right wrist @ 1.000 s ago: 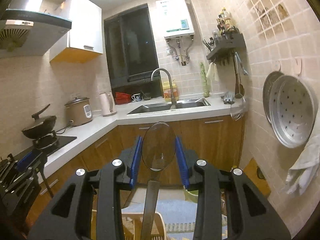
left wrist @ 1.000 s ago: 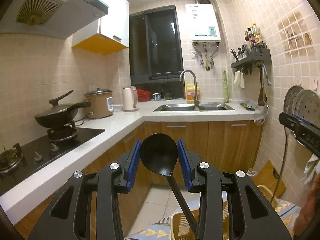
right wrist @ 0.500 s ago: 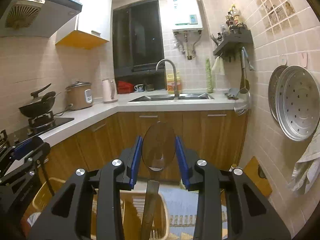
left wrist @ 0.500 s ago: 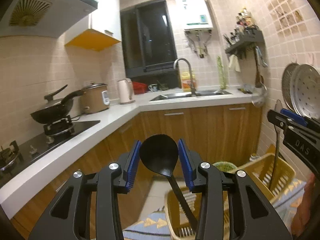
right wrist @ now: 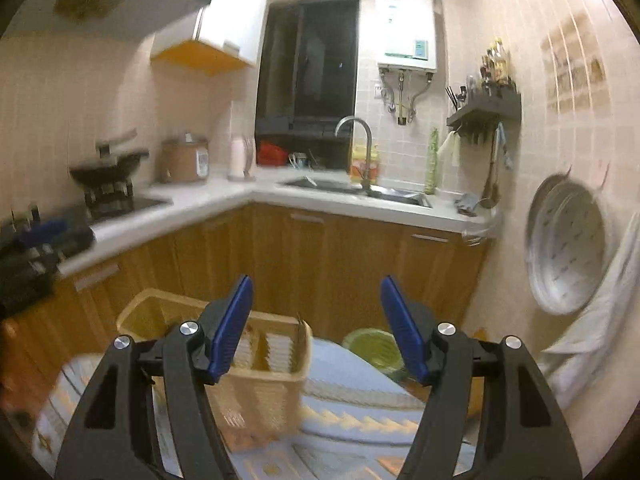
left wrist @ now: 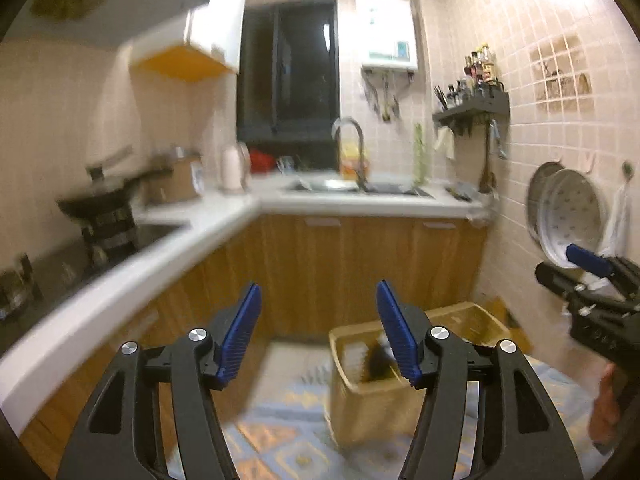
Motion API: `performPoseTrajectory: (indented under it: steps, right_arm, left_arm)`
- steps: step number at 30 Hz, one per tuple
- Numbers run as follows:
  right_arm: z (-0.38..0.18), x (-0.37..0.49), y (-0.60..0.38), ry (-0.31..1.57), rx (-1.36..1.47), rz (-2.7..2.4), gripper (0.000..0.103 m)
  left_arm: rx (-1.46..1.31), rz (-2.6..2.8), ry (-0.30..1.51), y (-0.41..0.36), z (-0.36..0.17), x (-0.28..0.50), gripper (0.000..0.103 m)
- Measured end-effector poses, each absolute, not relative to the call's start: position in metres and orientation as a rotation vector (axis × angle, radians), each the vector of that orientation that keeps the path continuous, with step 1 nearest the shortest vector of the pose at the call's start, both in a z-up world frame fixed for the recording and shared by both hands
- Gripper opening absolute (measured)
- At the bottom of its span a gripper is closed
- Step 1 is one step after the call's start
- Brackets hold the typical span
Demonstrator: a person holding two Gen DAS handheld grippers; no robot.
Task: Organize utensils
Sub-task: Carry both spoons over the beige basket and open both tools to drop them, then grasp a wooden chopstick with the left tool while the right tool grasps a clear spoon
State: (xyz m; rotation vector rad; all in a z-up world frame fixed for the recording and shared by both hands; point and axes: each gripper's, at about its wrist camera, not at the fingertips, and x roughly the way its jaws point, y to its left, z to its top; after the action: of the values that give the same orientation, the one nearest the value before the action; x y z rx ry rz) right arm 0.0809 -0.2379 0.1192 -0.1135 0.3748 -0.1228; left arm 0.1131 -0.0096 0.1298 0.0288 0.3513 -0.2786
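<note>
My left gripper [left wrist: 318, 320] has nothing between its blue pads, and its jaws are opening. Just below it, a blurred black ladle [left wrist: 376, 360] sits inside a yellow slatted basket [left wrist: 368, 412]. My right gripper [right wrist: 318, 320] is also empty with its jaws opening, above the same basket [right wrist: 260, 400]. A thin utensil handle [right wrist: 300, 330] sticks up at the basket's right rim. In the left wrist view the right gripper [left wrist: 568, 268] shows at the right edge. In the right wrist view the left gripper [right wrist: 52, 236] shows at the left edge.
The basket stands on a blue patterned cloth [right wrist: 360, 400]. A green round container [right wrist: 372, 348] sits behind it. A white counter [right wrist: 180, 208] with a stove and wok [right wrist: 108, 172] runs along the left. Steel steamer trays [right wrist: 568, 244] hang on the right wall.
Both grippers have opened and let go: the black ladle left the left jaws and the clear spoon left the right jaws. Both views have shifted, and the basket now shows more fully.
</note>
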Motion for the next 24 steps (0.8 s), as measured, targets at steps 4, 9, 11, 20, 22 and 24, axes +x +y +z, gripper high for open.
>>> performPoseTrajectory:
  steps: [4, 9, 11, 20, 22, 24]
  right_arm:
    - [0.120, 0.069, -0.242, 0.535, -0.117, -0.088, 0.063]
    - [0.088, 0.068, -0.246, 0.788, -0.087, -0.002, 0.063]
    - [0.068, 0.069, -0.244, 0.887, -0.080, 0.036, 0.063]
    - [-0.022, 0.066, -0.236, 1.194, -0.072, 0.122, 0.052]
    - [-0.035, 0.066, -0.232, 1.232, -0.073, 0.130, 0.051]
    - [-0.044, 0.067, -0.233, 1.264, -0.072, 0.134, 0.049]
  left_arm:
    - [-0.001, -0.366, 0.488, 0.004, 0.134, 0.095, 0.058]
    - [-0.029, -0.398, 0.663, 0.021, 0.107, 0.084, 0.058]
    - [-0.013, -0.405, 0.748, 0.023, 0.087, 0.085, 0.058]
    - [0.132, -0.464, 1.074, 0.015, -0.020, 0.070, 0.050]
    - [0.167, -0.473, 1.113, 0.007, -0.034, 0.067, 0.049]
    - [0.209, -0.469, 1.134, -0.001, -0.044, 0.063, 0.048]
